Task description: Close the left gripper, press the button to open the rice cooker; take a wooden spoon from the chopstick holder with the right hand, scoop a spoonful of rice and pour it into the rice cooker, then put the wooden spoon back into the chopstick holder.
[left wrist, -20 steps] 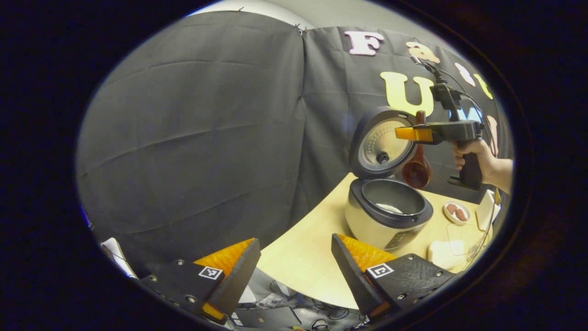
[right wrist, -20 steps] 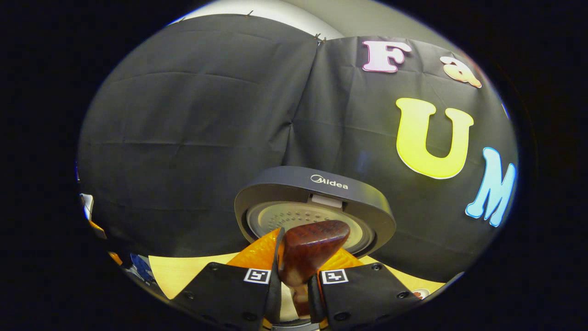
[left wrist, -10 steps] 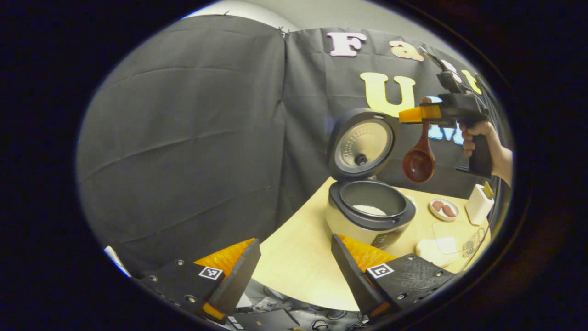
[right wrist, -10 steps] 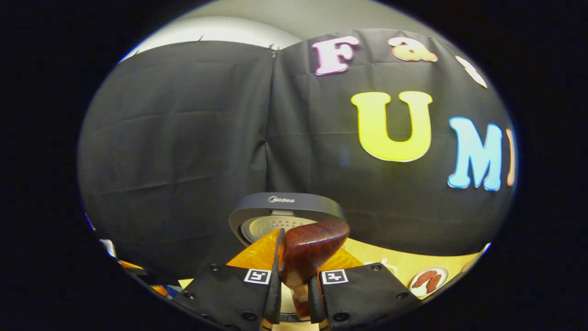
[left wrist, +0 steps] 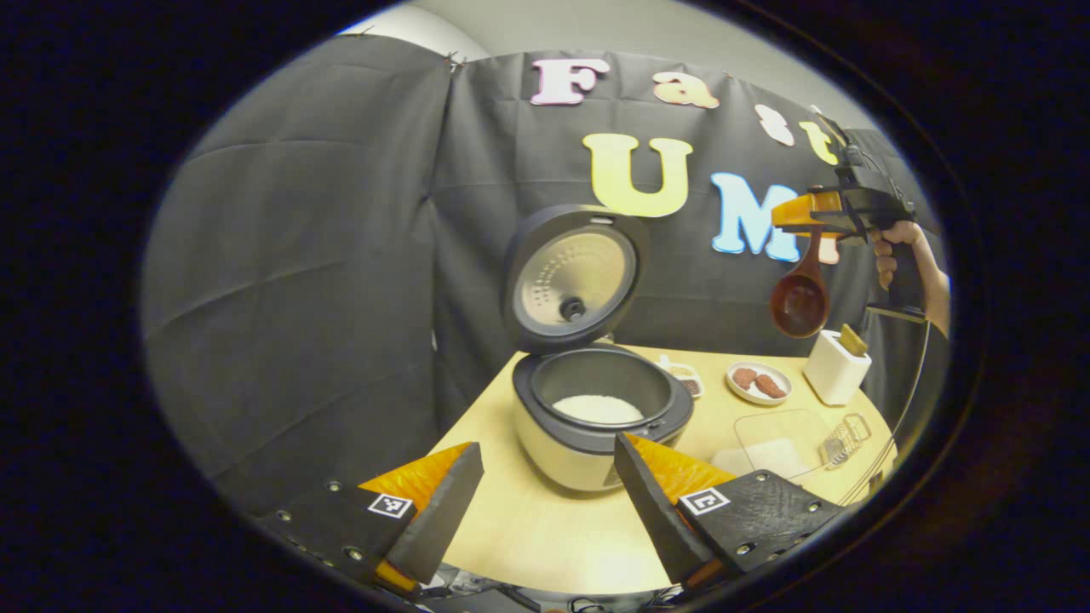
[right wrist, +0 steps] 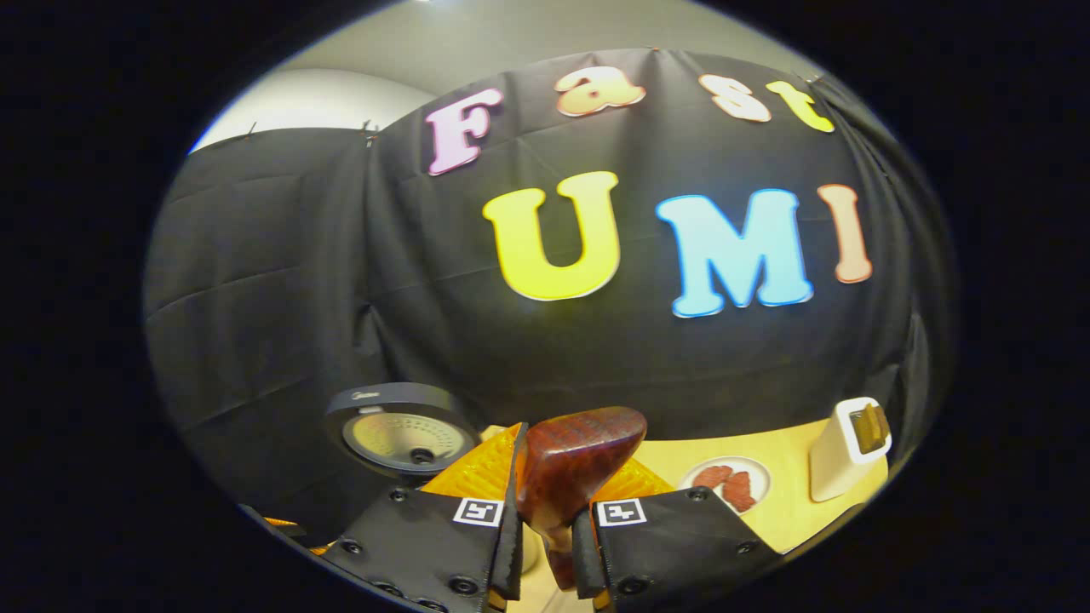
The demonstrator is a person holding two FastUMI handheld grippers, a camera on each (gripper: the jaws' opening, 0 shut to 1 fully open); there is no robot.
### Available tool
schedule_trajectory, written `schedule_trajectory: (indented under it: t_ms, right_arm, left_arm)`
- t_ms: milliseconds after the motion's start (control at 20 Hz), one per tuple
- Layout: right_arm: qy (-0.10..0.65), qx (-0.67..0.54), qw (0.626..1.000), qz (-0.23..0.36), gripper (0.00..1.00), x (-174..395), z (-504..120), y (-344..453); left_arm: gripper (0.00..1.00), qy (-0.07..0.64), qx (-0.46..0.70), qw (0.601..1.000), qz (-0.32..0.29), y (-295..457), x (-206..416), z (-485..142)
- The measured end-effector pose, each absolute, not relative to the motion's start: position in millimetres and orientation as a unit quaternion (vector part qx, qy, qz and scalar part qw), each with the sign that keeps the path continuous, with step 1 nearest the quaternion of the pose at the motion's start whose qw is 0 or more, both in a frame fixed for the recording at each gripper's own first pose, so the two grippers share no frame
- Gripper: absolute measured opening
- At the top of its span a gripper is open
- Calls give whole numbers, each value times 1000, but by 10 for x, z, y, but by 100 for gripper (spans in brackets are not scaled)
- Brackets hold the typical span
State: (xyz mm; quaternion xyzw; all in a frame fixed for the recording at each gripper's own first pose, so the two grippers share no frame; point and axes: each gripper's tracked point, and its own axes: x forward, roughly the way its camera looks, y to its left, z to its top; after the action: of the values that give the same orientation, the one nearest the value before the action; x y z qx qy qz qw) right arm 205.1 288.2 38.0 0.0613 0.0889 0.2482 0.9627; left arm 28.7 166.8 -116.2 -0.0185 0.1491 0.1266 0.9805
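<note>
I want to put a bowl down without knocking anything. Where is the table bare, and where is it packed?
Bare: the table strip in front of the rice cooker, toward the left tongs, and the edge left of the cooker. Crowded: right of the cooker sit the clear container, the plate, a small dish and the chopstick holder.

Setting: a staged recording booth, not a real kitchen. Black cloth wall (left wrist: 324, 255) hangs as a backdrop behind a pale wooden table (left wrist: 553, 528) bearing kitchen props: an open rice cooker (left wrist: 596, 409), a small plate (left wrist: 758, 383), a white holder (left wrist: 836, 368). Cables possibly lie below the table edge.
</note>
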Motion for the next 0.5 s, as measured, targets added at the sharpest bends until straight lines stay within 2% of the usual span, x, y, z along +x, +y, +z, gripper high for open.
schedule_trajectory:
  t_ms: [50, 100, 250, 300, 350, 500]
  right_arm:
    - [91, 69, 967, 227, 25, 2053, 347, 2667]
    - [94, 77, 972, 202, 22, 2056, 308, 2424]
    - [105, 92, 979, 147, 22, 2066, 120, 1792]
    - [110, 97, 981, 127, 22, 2065, 25, 1596]
    - [120, 106, 981, 107, 25, 2074, -89, 1381]
    - [142, 133, 979, 60, 26, 2109, -371, 813]
  left_arm:
    - [99, 147, -15, 983, 109, 1586, 367, -1132]
    - [99, 148, -15, 984, 94, 1505, 430, -1107]
    - [97, 164, -21, 985, 48, 1255, 608, -1099]
    - [99, 164, -23, 985, 38, 1200, 664, -1060]
    - [99, 163, -21, 986, 34, 1147, 710, -1018]
    - [97, 170, -18, 985, 32, 995, 830, -980]
